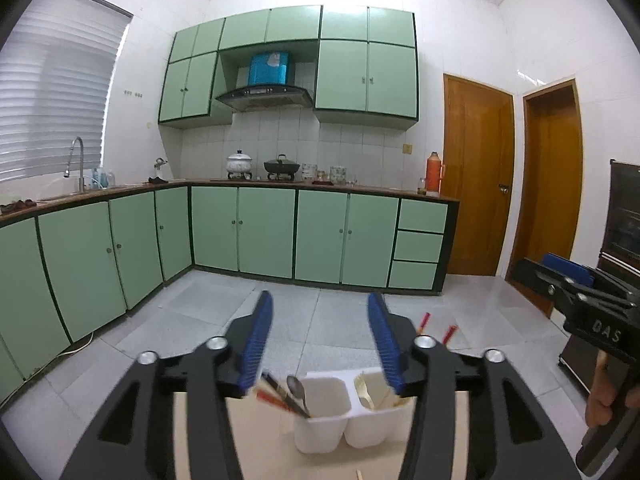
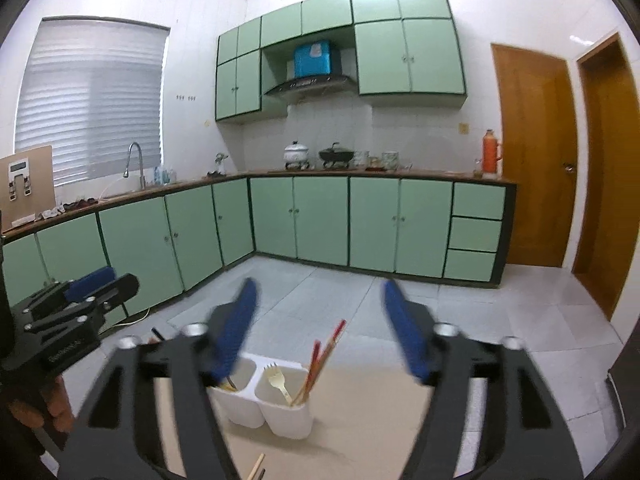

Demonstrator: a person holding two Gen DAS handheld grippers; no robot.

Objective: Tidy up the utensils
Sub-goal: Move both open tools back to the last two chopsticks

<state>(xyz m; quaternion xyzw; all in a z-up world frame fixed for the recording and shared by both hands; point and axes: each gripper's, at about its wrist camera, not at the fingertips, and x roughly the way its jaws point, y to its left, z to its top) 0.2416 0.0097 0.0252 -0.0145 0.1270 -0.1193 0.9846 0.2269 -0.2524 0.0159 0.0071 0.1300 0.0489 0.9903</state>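
Observation:
A white two-compartment utensil holder (image 1: pixel 344 424) (image 2: pixel 276 412) stands on a pale tabletop (image 2: pixel 360 420). One compartment holds a metal spoon (image 1: pixel 297 390) and dark chopsticks (image 1: pixel 280 394). The other holds a pale fork (image 2: pixel 277 380) and red-tipped chopsticks (image 2: pixel 324 354). My left gripper (image 1: pixel 320 312) is open and empty, raised above and behind the holder. My right gripper (image 2: pixel 320 292) is open and empty, also raised above the holder. A loose chopstick (image 2: pixel 256 466) lies on the table near the front edge.
Green kitchen cabinets (image 1: pixel 264 228) run along the far and left walls, with pots (image 1: pixel 240 164) on the counter. Two wooden doors (image 1: pixel 476 172) are at the right. A dark cabinet (image 1: pixel 624 216) stands at the far right. Grey floor tiles lie beyond the table.

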